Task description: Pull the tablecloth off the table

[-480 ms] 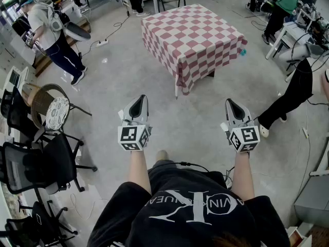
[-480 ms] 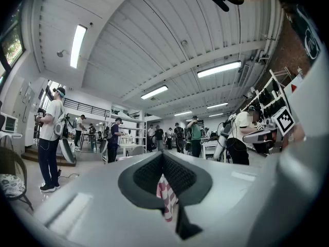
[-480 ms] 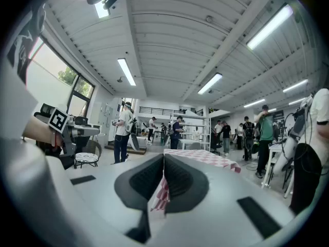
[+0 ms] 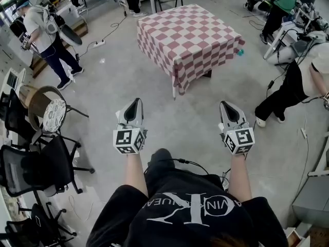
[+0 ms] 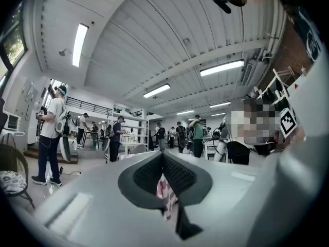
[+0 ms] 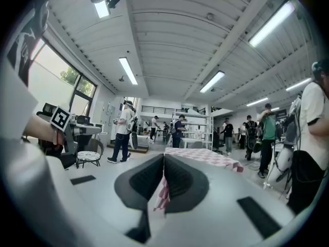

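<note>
Both pairs of jaws are pressed together, empty, on the left gripper and right gripper. Only the head view shows the whole checked tablecloth draped over its table, well ahead across the floor; a chair stands left, a person right.

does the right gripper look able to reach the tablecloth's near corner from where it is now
Probably not from here: the right gripper hangs well short of the tablecloth, with bare floor between them. Nothing blocks the path, so stepping closer should do.
</note>
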Available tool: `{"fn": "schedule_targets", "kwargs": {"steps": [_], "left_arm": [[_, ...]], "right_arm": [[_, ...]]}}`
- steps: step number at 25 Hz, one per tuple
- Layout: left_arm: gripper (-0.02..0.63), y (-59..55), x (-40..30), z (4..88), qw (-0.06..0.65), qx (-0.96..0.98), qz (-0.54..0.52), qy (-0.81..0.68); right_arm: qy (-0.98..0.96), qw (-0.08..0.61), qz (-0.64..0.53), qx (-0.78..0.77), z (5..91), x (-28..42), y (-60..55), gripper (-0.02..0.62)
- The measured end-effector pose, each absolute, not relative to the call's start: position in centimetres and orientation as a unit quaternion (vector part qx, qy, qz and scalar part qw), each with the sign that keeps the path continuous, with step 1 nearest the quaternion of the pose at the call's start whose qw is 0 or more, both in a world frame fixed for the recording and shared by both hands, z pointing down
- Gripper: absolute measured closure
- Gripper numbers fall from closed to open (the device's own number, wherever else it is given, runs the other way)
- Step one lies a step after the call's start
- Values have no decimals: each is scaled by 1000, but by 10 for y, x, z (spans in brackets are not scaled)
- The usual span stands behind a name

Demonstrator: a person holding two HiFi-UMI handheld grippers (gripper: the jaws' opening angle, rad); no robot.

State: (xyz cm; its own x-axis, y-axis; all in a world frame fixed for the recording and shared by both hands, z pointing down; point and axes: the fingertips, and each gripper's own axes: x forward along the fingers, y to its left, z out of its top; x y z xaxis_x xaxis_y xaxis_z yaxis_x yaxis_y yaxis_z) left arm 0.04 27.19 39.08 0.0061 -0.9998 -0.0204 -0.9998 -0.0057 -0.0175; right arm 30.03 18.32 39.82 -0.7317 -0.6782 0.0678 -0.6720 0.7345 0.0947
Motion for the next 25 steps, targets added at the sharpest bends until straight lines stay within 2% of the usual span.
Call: {"fn": "schedule_targets", "kwargs": {"steps": [8,15,16,18,22,25], "left_arm": [[595,205,-33,402,-3,-713,12,701],[595,125,-90,413,-21,-726,17,687],[595,112,-97,415,-24,-728,19,685],[595,86,-107,414,-23,-737,19,675],[594,42,-125,408,-21,-758,15,652],[594,12,-138,406,-21,-769,17,638]], "right_arm": [[-920,63,-23,386,416,279,127,578],[-909,67,-7,412,423,230,58,577],[-907,64,-4,416,422,224,47,567],[-906,62,2,419,421,210,28,457],[-898,56,15,437,419,189,-1,399],[-891,53,22,451,420,176,-20,381]]}}
